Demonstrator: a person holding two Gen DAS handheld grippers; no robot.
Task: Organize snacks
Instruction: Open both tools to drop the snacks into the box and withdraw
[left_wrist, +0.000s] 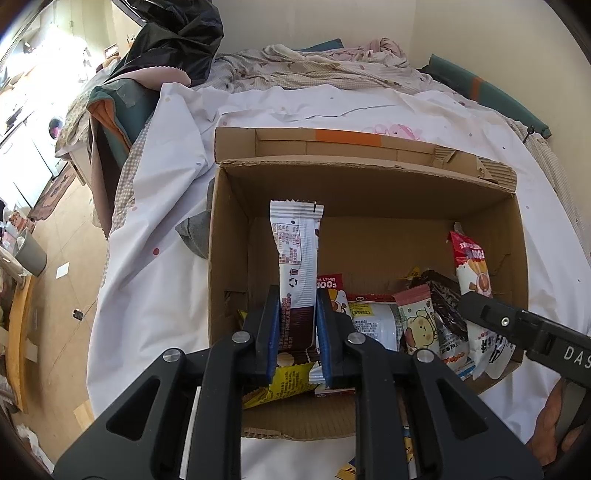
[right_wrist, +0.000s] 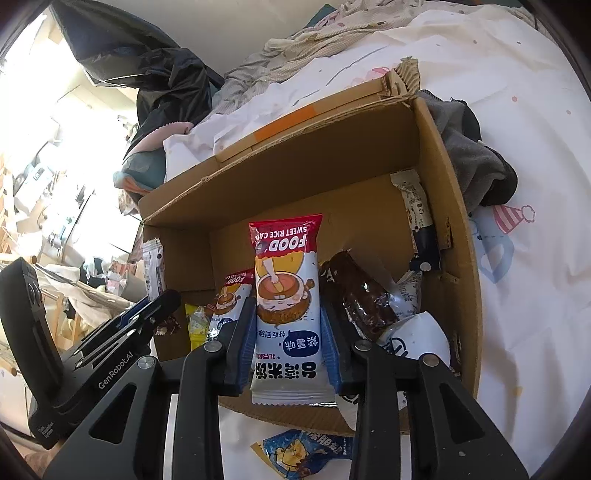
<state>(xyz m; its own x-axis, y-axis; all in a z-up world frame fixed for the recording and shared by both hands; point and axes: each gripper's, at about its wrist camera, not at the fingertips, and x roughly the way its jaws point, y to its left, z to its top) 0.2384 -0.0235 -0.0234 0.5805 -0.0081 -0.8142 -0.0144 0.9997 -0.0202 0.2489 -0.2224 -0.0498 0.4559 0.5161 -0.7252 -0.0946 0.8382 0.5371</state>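
An open cardboard box (left_wrist: 236, 221) sits on a white bedsheet and holds several snack packets. My left gripper (left_wrist: 297, 314) is shut on a white and brown snack bar packet (left_wrist: 295, 251), held upright over the box's left part. My right gripper (right_wrist: 290, 325) is shut on a red and white sweet rice cake packet (right_wrist: 284, 280), held upright over the box (right_wrist: 458, 229). The right gripper also shows in the left wrist view (left_wrist: 491, 314) at the box's right side. The left gripper also shows in the right wrist view (right_wrist: 147, 314) at the left.
A dark brown packet (right_wrist: 354, 295) and a second rice cake packet (right_wrist: 227, 295) lie in the box. A blue and yellow packet (right_wrist: 299, 450) lies on the sheet in front of the box. Grey cloth (right_wrist: 476, 155) lies behind the box. The bed edge is at left.
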